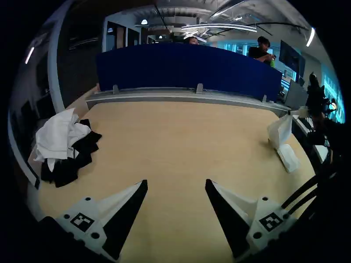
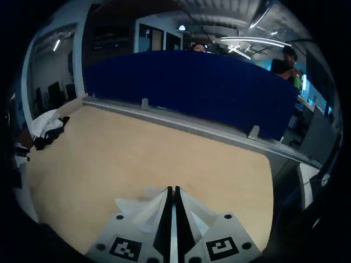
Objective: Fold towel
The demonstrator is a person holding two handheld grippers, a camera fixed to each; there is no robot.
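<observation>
Pale tan wood-grain table (image 1: 175, 140); plain deep blue partition (image 1: 188, 65); plain white towel (image 2: 131, 204); white-and-black cloth heap (image 1: 61, 144); black-and-white square-patterned markers (image 1: 82, 221).

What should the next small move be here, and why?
Probably lower the right gripper toward the bare middle of the table to lay the white towel out flat. That gripper is shut on the towel, which is bunched, not spread, and the left gripper is open and free to take a corner.

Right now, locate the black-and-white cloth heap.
The black-and-white cloth heap lies at the left edge of the table in the left gripper view, ahead and left of the left gripper.
</observation>
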